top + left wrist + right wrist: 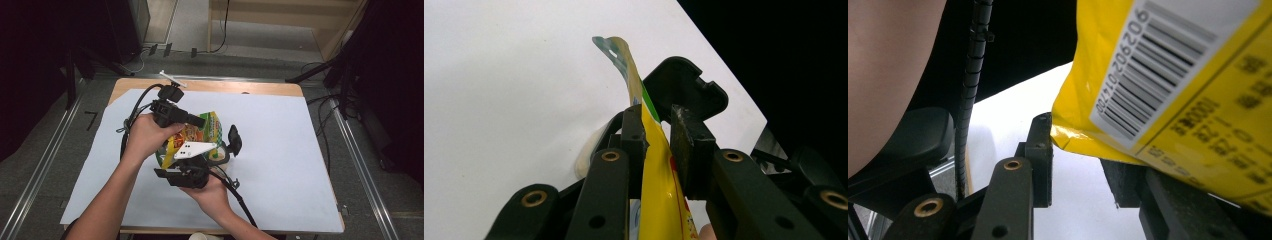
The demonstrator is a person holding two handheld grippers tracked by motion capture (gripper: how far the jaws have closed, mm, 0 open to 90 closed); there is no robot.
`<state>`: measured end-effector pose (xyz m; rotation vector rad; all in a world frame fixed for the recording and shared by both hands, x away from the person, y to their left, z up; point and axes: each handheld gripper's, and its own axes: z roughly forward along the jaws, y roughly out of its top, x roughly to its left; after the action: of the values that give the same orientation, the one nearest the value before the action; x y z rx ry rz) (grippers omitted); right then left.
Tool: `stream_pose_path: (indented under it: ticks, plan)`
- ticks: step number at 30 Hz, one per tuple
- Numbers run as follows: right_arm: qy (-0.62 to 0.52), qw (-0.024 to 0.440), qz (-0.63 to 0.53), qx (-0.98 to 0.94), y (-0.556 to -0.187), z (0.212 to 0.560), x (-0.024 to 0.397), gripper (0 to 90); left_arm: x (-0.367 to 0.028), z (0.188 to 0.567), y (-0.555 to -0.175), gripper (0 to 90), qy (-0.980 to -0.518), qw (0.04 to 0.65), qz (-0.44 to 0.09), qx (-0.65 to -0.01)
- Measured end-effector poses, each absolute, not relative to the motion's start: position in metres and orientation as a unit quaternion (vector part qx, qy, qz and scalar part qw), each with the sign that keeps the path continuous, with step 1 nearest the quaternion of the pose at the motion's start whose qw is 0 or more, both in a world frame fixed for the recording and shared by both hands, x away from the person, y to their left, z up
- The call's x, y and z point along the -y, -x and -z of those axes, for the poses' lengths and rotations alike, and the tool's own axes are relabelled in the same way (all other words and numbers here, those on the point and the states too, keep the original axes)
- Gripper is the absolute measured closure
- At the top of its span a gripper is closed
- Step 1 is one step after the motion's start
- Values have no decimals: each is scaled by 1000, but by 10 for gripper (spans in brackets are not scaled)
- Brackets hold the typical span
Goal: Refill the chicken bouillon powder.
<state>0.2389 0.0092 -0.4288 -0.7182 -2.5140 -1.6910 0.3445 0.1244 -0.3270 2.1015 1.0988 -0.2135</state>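
Bench (280,90), wooden, under a white sheet (280,165). Yellow packet (192,134) held above the sheet's middle, over a bowl (223,159). Left gripper (658,131): fingers clamped on packet. Right gripper (1083,165): fingers narrow, packet corner between; contact unclear.

The person's two forearms come in from the near edge and meet over the middle of the surface (280,150), which is covered by a big white sheet. The left hand-held gripper (197,121) sits in the left hand (147,135), its black body pointing to the right at a yellow packet (212,127) printed with green and a food picture. The right hand-held gripper (220,150), with a pale three-cornered plate on top, lies in the right hand (207,192) just below, right up against the same packet. A black cable loops from each. A shallow bowl (225,157) peeks out under the packet.
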Motion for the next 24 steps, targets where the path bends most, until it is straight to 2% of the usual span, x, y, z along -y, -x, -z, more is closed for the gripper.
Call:
stream_pose_path:
  ticks: [9,13,15,24]
  plan:
    - [215,7,533,818,-235,433,-13,684,-135,334,-340,773,-810,379,94,-437]
    - [200,17,544,815,-233,437,-12,625,-138,335,-336,773,-812,376,99,-435]
    - [191,3,549,814,-231,441,-13,620,-140,336,-335,777,-815,373,103,-432]
    - [172,-10,545,820,-228,454,-15,600,-146,344,-330,793,-820,352,120,-435]
